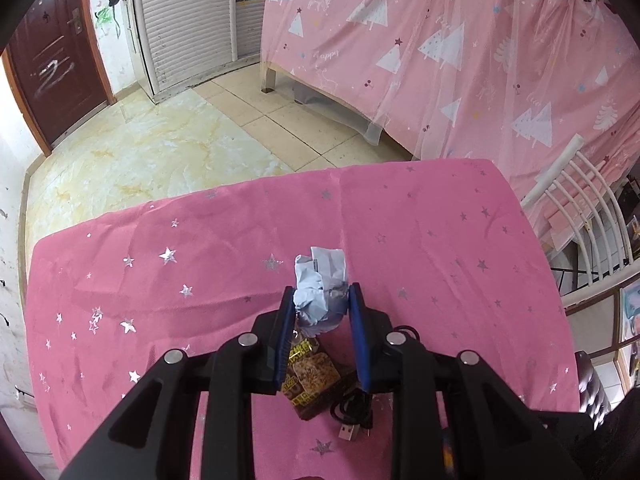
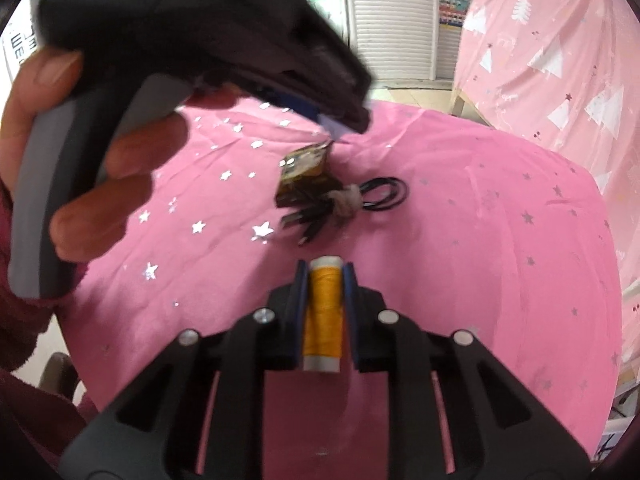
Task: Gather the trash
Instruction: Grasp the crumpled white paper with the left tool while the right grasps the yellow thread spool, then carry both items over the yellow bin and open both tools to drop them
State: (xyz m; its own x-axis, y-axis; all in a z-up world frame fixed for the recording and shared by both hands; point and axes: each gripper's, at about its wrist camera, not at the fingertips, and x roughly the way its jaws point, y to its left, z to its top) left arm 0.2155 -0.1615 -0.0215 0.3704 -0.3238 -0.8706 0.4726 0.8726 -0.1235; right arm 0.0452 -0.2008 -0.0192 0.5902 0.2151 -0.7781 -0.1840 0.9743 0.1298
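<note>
Your left gripper pinches the paper wad above the cloth. Your right gripper clamps the spool, its axis along the fingers. The wrapper lies ahead, nearer your left.

A lived-in room of a home, likely a bedroom: on the far right a bed is draped in a pink curtain printed with white trees. Far left stand a dark red entry door and a white louvred cabinet on a tiled floor. Near is a table under a pink star-spangled cloth, a white chair to its right.
</note>
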